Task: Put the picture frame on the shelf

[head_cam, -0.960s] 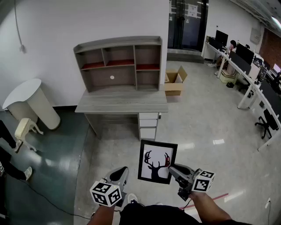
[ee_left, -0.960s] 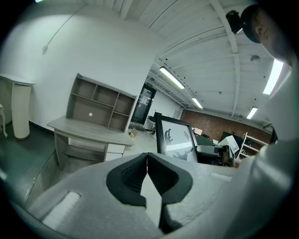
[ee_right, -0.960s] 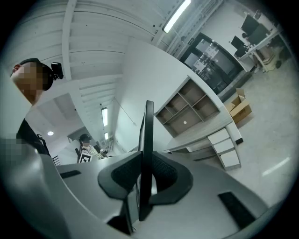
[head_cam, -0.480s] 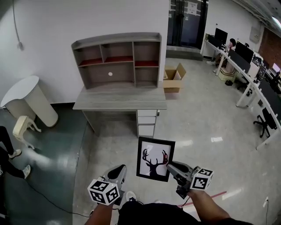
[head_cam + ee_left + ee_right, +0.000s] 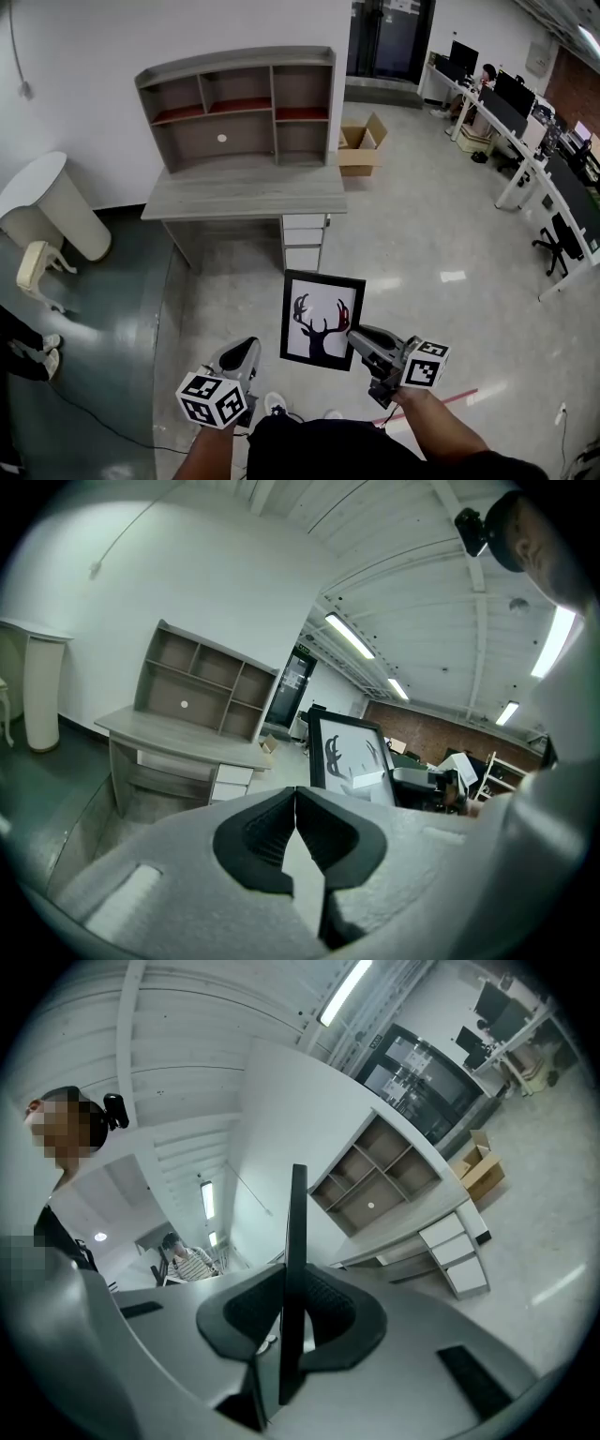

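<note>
A black picture frame with a white deer print hangs upright in the air, low in the head view. My right gripper is shut on its right edge. In the right gripper view the frame stands edge-on between the pads of that gripper. My left gripper hangs left of the frame, apart from it; in its own view this gripper is shut on nothing. The grey shelf unit stands on a grey desk against the white wall ahead, across a stretch of floor.
A white rounded stand and a pale chair are at the left, with a person's legs beyond. An open cardboard box sits right of the desk. Office desks with monitors line the right side.
The frame and both grippers sit a little further left and higher in the head view, and the desk with its shelf unit has also shifted up and left. The right grip is unchanged.
</note>
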